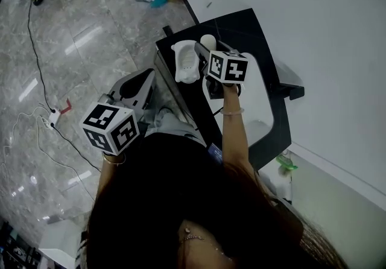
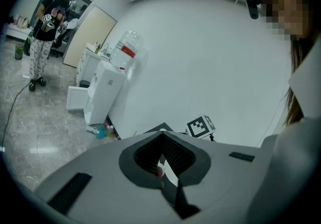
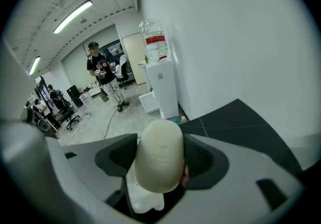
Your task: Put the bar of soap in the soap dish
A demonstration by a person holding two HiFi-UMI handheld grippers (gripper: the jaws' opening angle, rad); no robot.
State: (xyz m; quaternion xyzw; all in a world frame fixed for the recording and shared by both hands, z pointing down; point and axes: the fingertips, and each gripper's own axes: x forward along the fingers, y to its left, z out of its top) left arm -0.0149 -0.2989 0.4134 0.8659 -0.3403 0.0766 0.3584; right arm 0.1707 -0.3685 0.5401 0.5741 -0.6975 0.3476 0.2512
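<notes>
Your left gripper [image 1: 140,81] is held low beside the black table [image 1: 241,26], jaws together and empty. Your right arm reaches forward, and its right gripper [image 1: 202,52] clamps the bar of soap [image 3: 159,155] near the white soap dish [image 1: 186,61], which the soap partly hides.

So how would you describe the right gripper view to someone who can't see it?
The right gripper clamps a cream bar of soap in its grey jaws, with a white soap dish just below. Behind are a black table, a white wall and a standing person.
</notes>
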